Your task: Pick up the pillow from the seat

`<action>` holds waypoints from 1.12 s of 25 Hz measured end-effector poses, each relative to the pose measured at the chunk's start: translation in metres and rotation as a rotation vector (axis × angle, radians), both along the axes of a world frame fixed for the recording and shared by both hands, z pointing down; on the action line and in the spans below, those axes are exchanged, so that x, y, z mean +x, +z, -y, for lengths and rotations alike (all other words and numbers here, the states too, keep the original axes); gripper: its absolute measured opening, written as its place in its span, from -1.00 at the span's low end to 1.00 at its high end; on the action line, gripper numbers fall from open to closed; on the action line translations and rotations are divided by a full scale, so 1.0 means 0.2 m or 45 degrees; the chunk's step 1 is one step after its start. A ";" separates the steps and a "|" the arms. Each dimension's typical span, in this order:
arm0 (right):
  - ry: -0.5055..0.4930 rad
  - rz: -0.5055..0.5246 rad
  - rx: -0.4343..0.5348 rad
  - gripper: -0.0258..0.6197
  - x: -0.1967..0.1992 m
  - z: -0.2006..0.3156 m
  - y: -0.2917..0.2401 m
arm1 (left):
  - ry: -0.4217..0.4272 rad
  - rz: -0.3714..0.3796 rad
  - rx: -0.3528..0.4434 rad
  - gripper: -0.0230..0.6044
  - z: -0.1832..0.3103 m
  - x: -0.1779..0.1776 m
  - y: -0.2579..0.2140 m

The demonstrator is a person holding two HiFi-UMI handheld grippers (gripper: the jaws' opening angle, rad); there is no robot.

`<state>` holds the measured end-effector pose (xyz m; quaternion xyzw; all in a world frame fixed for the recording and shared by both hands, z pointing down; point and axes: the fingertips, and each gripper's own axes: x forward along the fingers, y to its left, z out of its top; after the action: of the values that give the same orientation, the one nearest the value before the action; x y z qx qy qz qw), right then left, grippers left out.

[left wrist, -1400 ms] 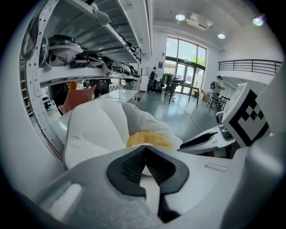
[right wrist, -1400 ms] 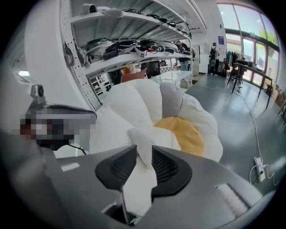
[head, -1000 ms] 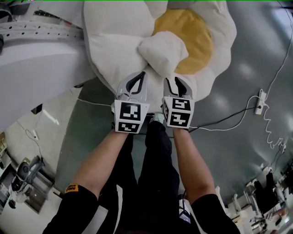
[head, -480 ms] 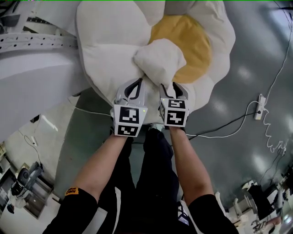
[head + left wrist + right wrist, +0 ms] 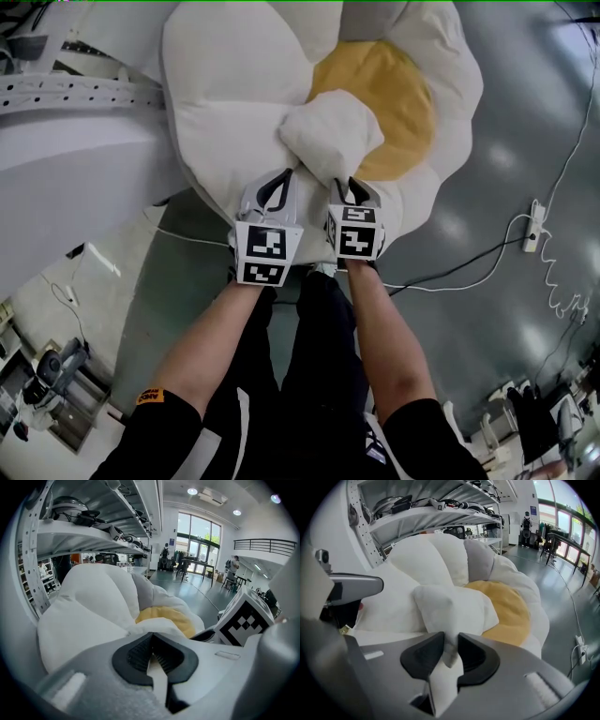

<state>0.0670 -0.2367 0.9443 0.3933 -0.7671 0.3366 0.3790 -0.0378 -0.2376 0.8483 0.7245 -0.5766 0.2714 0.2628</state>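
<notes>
One white pillow (image 5: 330,127) is lying on one flower-shaped seat (image 5: 234,94), overlapping its yellow middle (image 5: 403,103). Two grippers are holding the pillow's near edge. The left gripper (image 5: 283,178) is pinching the fabric tight, and the right gripper (image 5: 349,186), whose jaws have just been closing, is clamping fabric too.

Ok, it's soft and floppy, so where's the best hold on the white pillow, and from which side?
Grip the pillow by its near edge, coming from the person's side, angled downward. It lies puffed on the flower-shaped seat, too thick mid-body, but that edge pinches into a thin fold; two spread holds should keep it level.
</notes>
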 end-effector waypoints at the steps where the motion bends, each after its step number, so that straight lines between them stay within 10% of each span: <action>1: -0.002 -0.006 0.000 -0.68 0.00 0.00 0.00 | -0.001 0.000 -0.002 -0.91 0.00 0.00 0.00; 28: 0.132 0.054 0.143 -0.83 0.10 0.03 -1.34 | -0.024 -0.063 -0.004 -0.91 -0.03 -0.02 -1.03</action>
<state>0.0865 -0.2421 0.6761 0.4462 -0.7711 0.3203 0.3221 -0.0422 -0.2310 0.6421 0.7251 -0.5763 0.2518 0.2806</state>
